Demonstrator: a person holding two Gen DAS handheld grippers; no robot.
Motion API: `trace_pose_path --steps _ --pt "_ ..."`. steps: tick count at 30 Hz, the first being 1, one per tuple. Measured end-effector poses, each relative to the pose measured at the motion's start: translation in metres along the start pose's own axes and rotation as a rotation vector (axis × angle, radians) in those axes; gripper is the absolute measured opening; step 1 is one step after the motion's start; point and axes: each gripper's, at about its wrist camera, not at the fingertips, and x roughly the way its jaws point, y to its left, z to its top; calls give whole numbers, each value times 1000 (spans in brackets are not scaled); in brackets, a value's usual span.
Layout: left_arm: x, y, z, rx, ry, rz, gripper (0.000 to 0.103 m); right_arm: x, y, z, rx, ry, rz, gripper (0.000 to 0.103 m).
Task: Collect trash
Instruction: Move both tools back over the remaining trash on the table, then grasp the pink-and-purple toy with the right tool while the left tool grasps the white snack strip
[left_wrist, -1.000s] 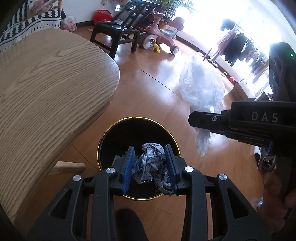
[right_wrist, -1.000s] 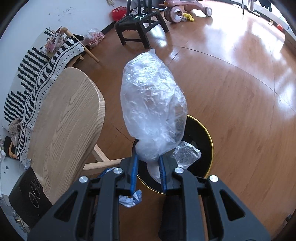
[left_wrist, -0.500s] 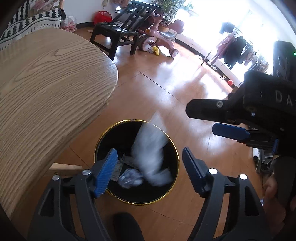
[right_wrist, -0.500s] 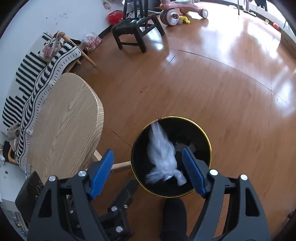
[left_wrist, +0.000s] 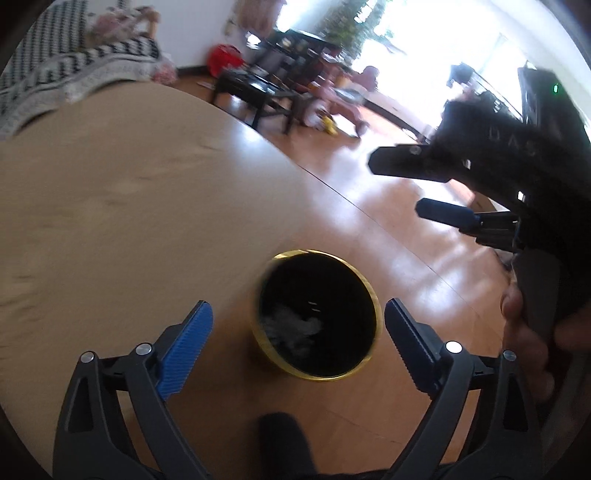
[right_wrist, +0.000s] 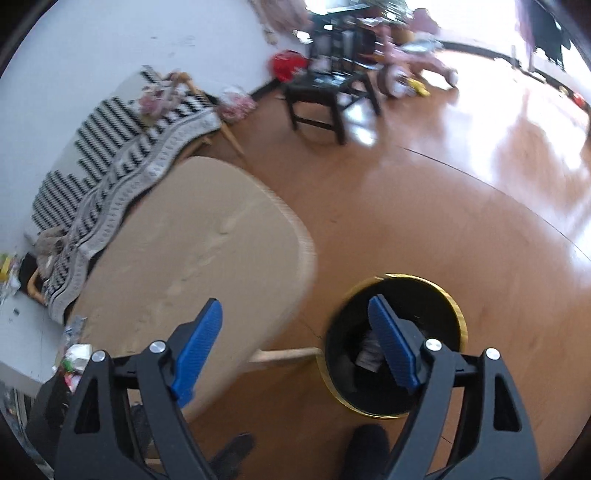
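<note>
A black bin with a gold rim (left_wrist: 373, 295) (right_wrist: 456, 314) stands on the wood floor beside the table. Crumpled grey-white trash (left_wrist: 291, 325) (right_wrist: 369, 354) lies inside it. My left gripper (left_wrist: 299, 308) hangs above the bin, its jaws opening wide with nothing between the blue pads. My right gripper (right_wrist: 295, 304) is higher and off to the table side of the bin, its jaws also opening and empty. In the left wrist view it (left_wrist: 395, 184) shows at the upper right, held by a person's hand (left_wrist: 524, 332). Both views are motion-blurred.
A light wooden table (left_wrist: 129, 206) (right_wrist: 203, 251) overhangs close to the bin. Small wrappers (right_wrist: 74, 354) lie at its far left end. A striped blanket (right_wrist: 122, 162), a black stool (right_wrist: 325, 92) and a pink ride-on toy (right_wrist: 413, 59) stand further back.
Both grippers opened and let go. The crumpled paper and the clear plastic bag dropped into the bin. Both grippers then rose and drew away from it toward the table.
</note>
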Motion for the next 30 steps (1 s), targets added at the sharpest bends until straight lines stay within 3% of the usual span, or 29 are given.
trace_pose_path --steps 2,7,15,23,26,30 --pt "-29 26 -3 -15 -25 43 92 0 33 -3 -39 -12 49 80" --pt "-114 118 -26 -69 -86 239 92 11 130 -25 -192 2 152 81" --pt "-228 245 -86 -242 -160 505 93 45 302 -97 -442 115 362 81" --pt "-303 339 -133 -402 -193 604 95 66 418 -173 -656 210 492 81" --pt "-314 376 -149 -444 -173 648 95 74 444 -202 -750 223 489 81" --pt "-313 408 -149 -426 -143 703 95 89 463 -227 -844 239 472 81"
